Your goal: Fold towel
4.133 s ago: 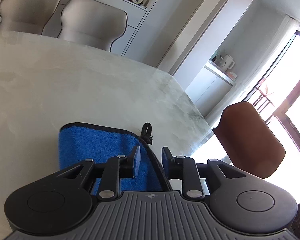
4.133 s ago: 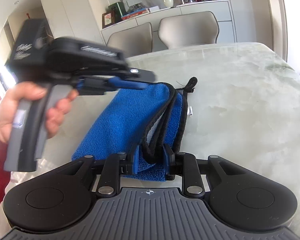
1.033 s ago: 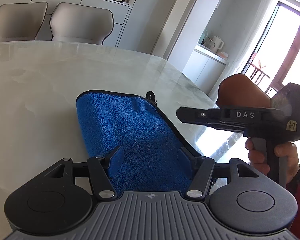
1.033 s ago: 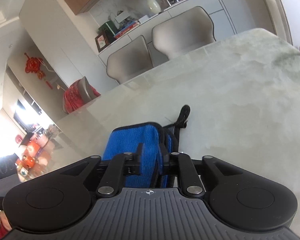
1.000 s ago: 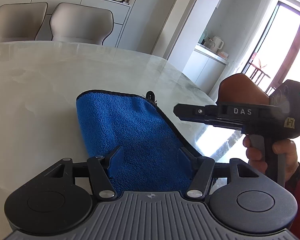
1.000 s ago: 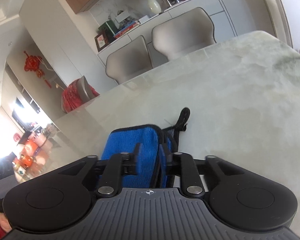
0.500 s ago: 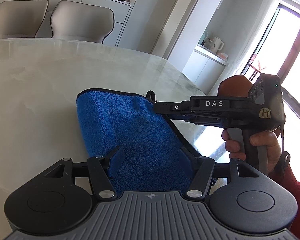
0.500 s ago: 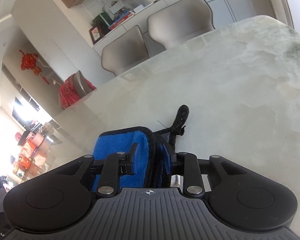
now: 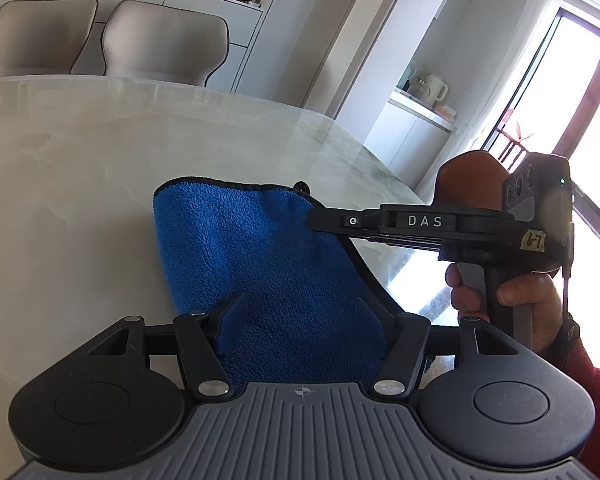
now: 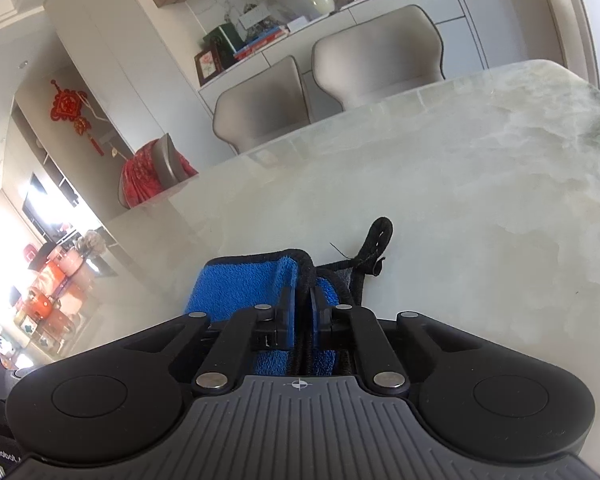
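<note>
Right tool point(image 10: 303, 312) pinches the blue towel's point(image 10: 236, 284) black edge

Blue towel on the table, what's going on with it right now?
A person is folding the towel on a marble table with a handheld gripper in each hand. The right gripper has pinched the towel's black-trimmed edge, by the corner with the hanging loop. The left gripper is open over the towel's near part, gripping nothing. The towel already lies folded into layers.
</note>
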`<act>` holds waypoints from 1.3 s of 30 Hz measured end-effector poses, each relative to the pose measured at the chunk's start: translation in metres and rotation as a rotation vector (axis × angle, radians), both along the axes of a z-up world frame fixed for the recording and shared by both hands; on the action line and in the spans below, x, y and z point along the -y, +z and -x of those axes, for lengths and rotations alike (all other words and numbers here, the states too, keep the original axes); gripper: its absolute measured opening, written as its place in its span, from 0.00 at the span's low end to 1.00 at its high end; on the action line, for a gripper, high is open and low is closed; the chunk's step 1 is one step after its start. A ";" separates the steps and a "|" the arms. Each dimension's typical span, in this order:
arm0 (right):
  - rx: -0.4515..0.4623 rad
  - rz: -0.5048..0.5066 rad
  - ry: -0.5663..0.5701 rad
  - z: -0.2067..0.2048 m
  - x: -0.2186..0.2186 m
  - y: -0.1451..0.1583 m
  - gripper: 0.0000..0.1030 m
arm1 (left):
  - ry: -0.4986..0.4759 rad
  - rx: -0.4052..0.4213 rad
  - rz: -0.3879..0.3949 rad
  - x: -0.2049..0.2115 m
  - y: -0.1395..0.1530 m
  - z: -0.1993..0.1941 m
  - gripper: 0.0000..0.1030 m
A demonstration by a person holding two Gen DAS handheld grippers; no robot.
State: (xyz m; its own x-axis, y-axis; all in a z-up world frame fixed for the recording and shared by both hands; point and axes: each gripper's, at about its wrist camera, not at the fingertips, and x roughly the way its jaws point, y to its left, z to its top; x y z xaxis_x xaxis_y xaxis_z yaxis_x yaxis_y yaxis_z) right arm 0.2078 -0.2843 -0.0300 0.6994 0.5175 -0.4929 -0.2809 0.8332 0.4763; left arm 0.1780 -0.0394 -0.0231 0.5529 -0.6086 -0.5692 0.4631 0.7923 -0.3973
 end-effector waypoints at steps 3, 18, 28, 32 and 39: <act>0.035 -0.010 -0.006 0.009 0.004 0.009 0.08 | 0.003 0.013 0.009 -0.002 0.004 0.002 0.63; -0.033 0.037 -0.040 0.013 0.013 0.002 0.33 | -0.013 0.029 -0.037 0.006 -0.003 0.002 0.63; -0.034 0.118 0.038 0.096 0.004 0.003 0.33 | -0.023 0.023 -0.021 0.005 0.001 0.018 0.66; -0.015 0.100 0.045 0.110 0.005 0.007 0.30 | -0.007 0.024 -0.019 0.003 0.000 0.025 0.67; -0.031 0.107 0.048 0.108 0.001 0.006 0.30 | 0.012 0.021 -0.005 0.001 0.001 0.032 0.67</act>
State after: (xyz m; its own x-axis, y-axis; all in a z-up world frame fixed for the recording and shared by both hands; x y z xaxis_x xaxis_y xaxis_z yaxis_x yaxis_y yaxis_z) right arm 0.0997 -0.2856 -0.0242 0.6590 0.4935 -0.5676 -0.3083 0.8656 0.3945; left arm 0.1463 -0.0401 -0.0220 0.5723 -0.5990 -0.5600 0.4617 0.7998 -0.3836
